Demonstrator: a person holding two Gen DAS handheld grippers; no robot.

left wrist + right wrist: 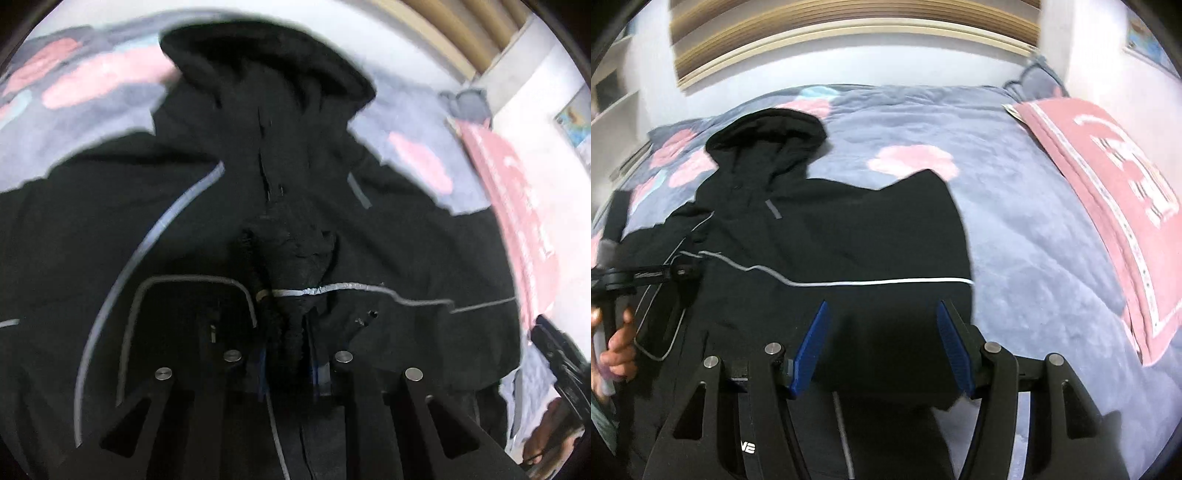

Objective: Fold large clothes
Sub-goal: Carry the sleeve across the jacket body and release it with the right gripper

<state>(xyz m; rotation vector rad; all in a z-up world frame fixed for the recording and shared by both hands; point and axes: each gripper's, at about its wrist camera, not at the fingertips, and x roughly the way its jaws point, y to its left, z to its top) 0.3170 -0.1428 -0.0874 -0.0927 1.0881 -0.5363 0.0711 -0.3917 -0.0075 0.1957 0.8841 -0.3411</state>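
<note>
Black hooded jacket with grey reflective piping (827, 236) lies spread on the floral blue quilt (1015, 192), soft, bulky and floppy: left gripper (288, 354) pinches a bunch at its front zip, right gripper (882, 343) hovers wide open, holding nothing, so grab the side edge.

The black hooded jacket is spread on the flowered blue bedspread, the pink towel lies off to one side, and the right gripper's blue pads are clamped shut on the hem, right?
Not quite. The right wrist view shows the right gripper open, its blue pads wide apart above the black hooded jacket. The flowered blue bedspread and pink towel are as you said.
</note>
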